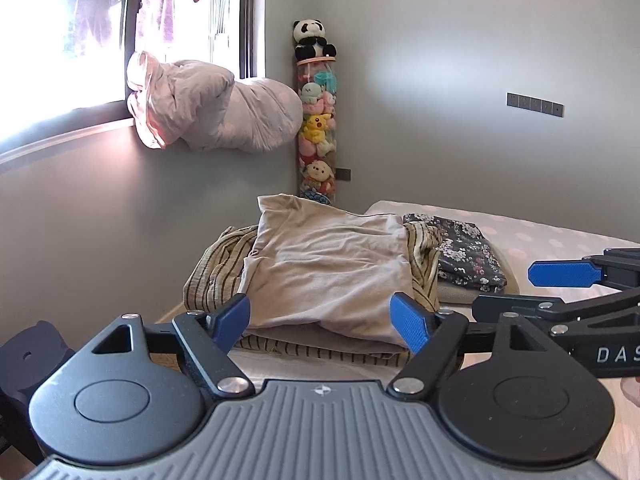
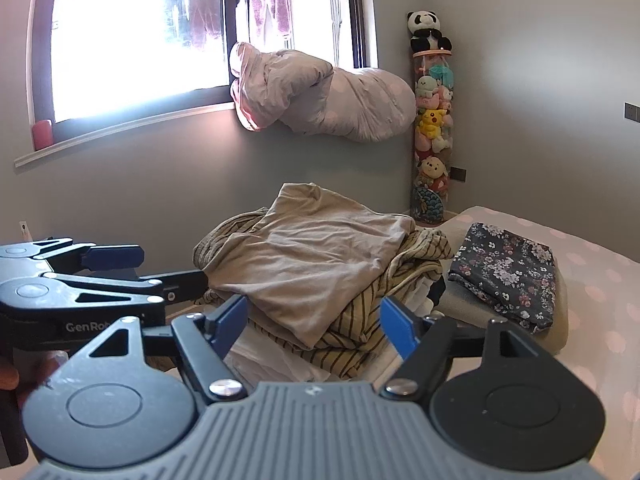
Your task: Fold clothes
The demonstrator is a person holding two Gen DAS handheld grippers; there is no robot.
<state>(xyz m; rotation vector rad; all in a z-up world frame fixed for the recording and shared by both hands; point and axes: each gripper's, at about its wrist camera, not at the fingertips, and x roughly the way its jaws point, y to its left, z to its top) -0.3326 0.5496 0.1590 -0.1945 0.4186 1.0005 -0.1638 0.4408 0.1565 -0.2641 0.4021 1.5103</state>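
Both my hand-held grippers, left (image 1: 322, 316) and right (image 2: 314, 320), gape wide, empty, before the beige shirt (image 1: 324, 268) on the bed (image 1: 560, 236).

Grey walls (image 1: 460, 60) meet in corner at centre. Window (image 2: 132, 40), dark frame, upper left, blown out with daylight; pale sill (image 2: 120, 126) below. Rolled duvet (image 1: 224, 112) slumped on sill right of window. Tall clear tube of plush toys (image 1: 318, 128) in corner, panda (image 1: 312, 38) on top. Switch panel (image 1: 535, 104) on right wall. Bed (image 1: 560, 236), pink-dotted sheet, lower right.
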